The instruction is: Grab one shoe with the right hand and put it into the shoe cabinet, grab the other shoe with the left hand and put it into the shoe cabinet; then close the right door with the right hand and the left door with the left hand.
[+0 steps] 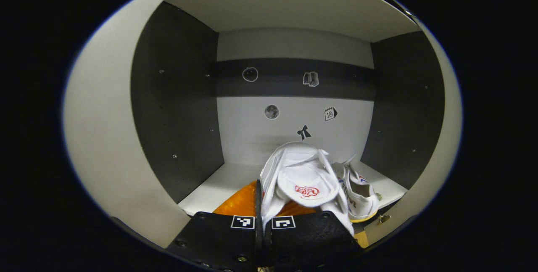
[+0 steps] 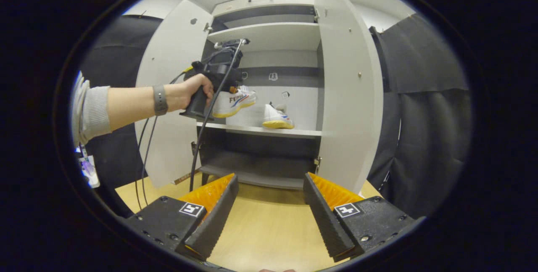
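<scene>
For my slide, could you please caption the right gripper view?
Left gripper carries a shoe into the open cabinet, beside the shelved shoe.

This is a recording booth set up to look like a corner of a home, not a lived-in room. A pale shoe cabinet stands on a light wooden table, both doors swung open, its shelves bare apart from two white shoes. Black cloth hangs as a wall just beside the cabinet on the right, and more dark cloth shows on the left. Small stickers dot the cabinet's back panel. A person's hand grips a handheld device with cables trailing down from it, and square black-and-white markers sit on the equipment.
</scene>
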Available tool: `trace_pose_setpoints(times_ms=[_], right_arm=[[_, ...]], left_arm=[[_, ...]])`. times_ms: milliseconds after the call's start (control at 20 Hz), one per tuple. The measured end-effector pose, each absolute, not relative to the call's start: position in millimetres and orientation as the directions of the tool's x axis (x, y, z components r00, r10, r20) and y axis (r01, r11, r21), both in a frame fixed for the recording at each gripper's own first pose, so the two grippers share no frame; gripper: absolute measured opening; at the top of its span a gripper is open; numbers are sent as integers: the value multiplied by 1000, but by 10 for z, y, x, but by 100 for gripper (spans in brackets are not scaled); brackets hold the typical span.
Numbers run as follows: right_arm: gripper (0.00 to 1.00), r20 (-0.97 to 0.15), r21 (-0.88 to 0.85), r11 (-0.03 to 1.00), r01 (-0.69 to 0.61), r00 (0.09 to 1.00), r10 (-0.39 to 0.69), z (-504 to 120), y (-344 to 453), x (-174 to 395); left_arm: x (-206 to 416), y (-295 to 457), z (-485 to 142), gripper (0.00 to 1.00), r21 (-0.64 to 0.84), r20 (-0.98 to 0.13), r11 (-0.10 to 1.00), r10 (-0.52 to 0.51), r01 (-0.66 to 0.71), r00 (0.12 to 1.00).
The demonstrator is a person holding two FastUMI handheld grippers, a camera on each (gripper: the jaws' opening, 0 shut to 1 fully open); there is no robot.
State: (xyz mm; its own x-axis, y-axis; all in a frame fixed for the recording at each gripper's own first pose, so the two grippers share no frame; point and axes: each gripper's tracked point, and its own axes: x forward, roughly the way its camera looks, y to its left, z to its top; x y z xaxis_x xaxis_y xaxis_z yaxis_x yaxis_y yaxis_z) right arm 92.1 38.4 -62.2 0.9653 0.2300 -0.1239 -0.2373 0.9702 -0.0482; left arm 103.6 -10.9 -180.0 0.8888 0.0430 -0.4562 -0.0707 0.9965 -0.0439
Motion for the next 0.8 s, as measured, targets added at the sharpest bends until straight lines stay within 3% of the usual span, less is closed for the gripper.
trace_pose_setpoints(times_ms=[200, 600, 700, 750, 800], right_arm=[[98, -125, -41, 981, -189, 975, 183, -610, 163, 949], [98, -140, -19, 990, -139, 981, 135, -652, -43, 1029], [98, -136, -19, 990, -137, 982, 133, -645, -48, 1041], [98, -135, -18, 990, -139, 982, 135, -643, -32, 1051], [98, -140, -18, 990, -143, 980, 139, -661, -12, 1048]], left_arm=[[1075, -19, -2023, 1, -8, -566, 995, 78, -100, 821], [1034, -16, -2345, 2, -9, -714, 997, 51, -82, 698], [1053, -74, -2267, 9, -48, -700, 997, 5, -54, 714], [1053, -95, -2286, 34, -64, -705, 997, -9, -51, 709], [1016, -123, -2287, 27, -71, -713, 997, -21, -43, 701]])
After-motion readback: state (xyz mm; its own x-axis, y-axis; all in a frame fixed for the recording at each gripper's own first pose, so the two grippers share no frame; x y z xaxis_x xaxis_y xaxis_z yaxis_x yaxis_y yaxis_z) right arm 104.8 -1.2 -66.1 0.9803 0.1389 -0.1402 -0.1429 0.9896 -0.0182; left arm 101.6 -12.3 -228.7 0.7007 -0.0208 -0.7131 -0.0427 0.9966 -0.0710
